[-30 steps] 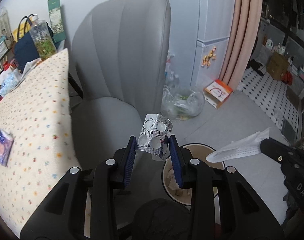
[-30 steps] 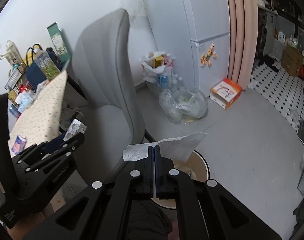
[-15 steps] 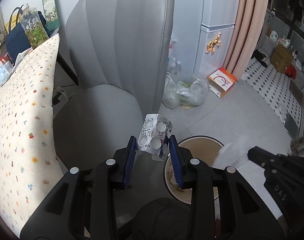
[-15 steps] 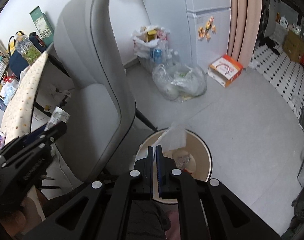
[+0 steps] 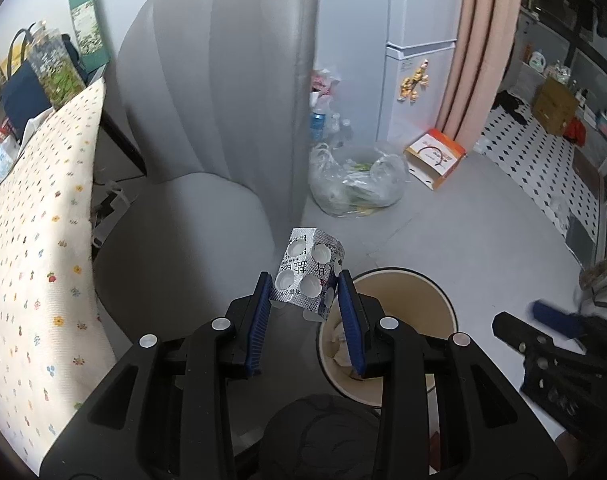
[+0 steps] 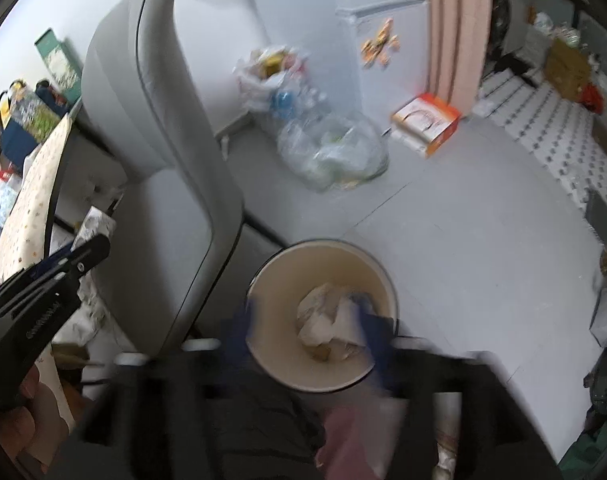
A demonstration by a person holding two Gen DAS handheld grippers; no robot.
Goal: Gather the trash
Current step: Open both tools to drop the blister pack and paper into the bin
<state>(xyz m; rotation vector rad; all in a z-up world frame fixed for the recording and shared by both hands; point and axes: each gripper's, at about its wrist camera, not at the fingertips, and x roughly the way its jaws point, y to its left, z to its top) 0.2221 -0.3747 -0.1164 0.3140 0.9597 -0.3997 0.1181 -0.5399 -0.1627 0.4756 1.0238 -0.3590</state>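
Observation:
My left gripper [image 5: 305, 282] is shut on a bent silver blister pack [image 5: 309, 270], held up between its blue pads just left of the bin. The round beige trash bin [image 5: 423, 300] stands on the floor beside the chair. In the right wrist view the bin [image 6: 323, 260] lies straight below my right gripper [image 6: 307, 324], which is blurred. Its jaws are opening with nothing between them. Crumpled white paper trash [image 6: 327, 320] lies in the bin. The right gripper [image 5: 543, 320] also shows at the lower right of the left wrist view.
A grey padded chair [image 5: 207, 128] stands close on the left of the bin. Left of it is a table with a dotted cloth [image 5: 31, 240]. Clear plastic bags [image 5: 355, 184], an orange box [image 5: 435, 156], a white fridge [image 5: 415, 80] and a pink curtain [image 5: 487, 40] stand beyond.
My right gripper came down over the bin and opened; the white sheet it held is gone from its jaws. My left gripper sank a little, still holding the blister pack.

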